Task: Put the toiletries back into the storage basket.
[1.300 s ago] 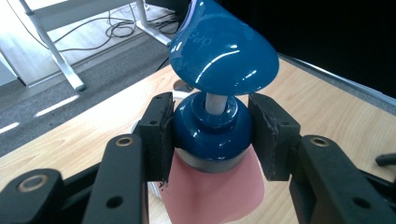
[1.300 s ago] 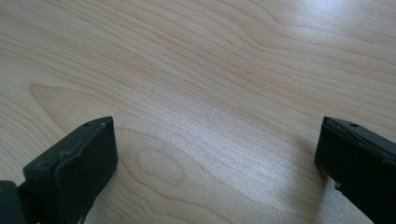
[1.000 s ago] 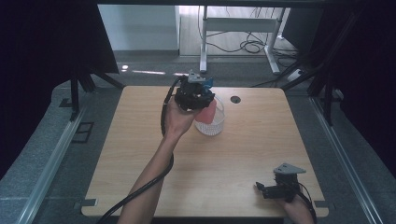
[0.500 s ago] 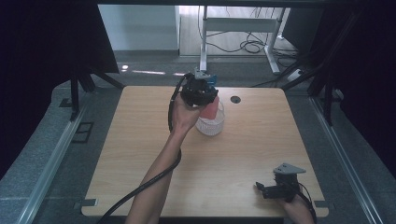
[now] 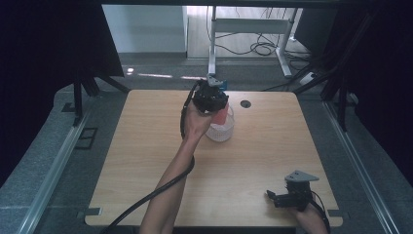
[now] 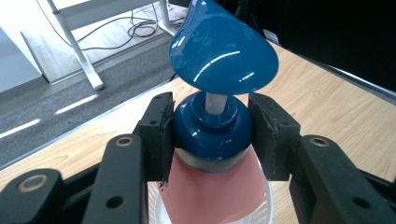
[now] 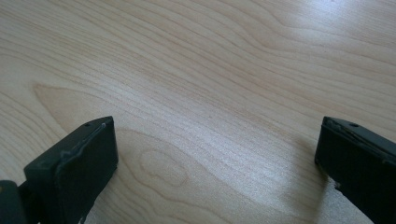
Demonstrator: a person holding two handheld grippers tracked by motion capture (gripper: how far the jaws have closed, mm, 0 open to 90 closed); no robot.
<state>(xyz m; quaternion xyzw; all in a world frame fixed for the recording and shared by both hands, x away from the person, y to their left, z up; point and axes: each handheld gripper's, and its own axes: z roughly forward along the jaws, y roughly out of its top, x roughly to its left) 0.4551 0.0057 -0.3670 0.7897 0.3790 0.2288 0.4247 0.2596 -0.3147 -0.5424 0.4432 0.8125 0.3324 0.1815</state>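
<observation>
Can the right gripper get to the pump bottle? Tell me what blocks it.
Probably yes. The right gripper rests open at the near edge, with bare table between it and the pump bottle, though the left gripper already clamps its blue collar.

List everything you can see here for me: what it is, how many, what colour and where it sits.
Pump bottle: one, pink body with blue collar and blue pump head, far middle of the table, held at the collar.
Clear container: one, see-through, right under the bottle.
Table: one, light wood, centre of the high view.
Round hole: one, dark, far side of the table.
Metal stand: one, pale grey, on the floor beyond the table, with cables.
Left gripper: one, black, shut on the bottle's collar.
Right gripper: one, black, jaws open, low over the table's near right corner.
Forearms: two, entering from the bottom.
</observation>
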